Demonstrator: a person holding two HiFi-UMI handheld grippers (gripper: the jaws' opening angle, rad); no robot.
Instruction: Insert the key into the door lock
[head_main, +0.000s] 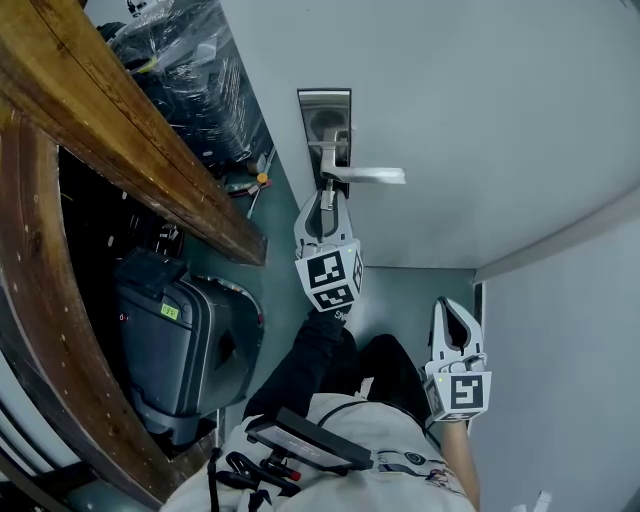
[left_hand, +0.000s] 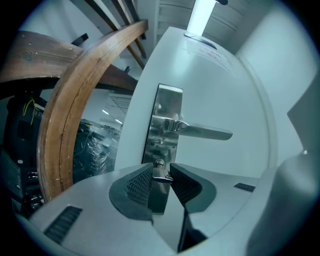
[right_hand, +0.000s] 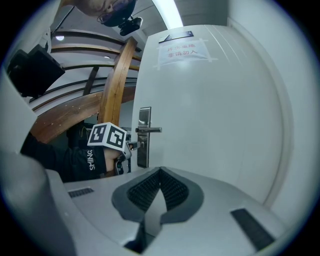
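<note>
A silver lock plate (left_hand: 167, 120) with a lever handle (left_hand: 205, 131) sits on the pale door (head_main: 480, 120). My left gripper (left_hand: 161, 172) is shut on a small metal key (left_hand: 162, 176), which points at the round keyhole cylinder (left_hand: 159, 163) at the plate's lower end. The key's tip reaches the cylinder; how deep it sits is hidden. In the head view the left gripper (head_main: 327, 197) is up against the lock plate (head_main: 325, 120), just under the handle (head_main: 372, 176). My right gripper (right_hand: 160, 172) is shut on nothing, held back low near the wall (head_main: 455, 312).
A curved wooden beam (head_main: 130, 130) runs along the left, with a black wheeled case (head_main: 175, 340) and plastic-wrapped goods (head_main: 190, 70) behind it. A grey wall (head_main: 570, 340) stands at the right. A paper notice (right_hand: 182, 51) is taped high on the door.
</note>
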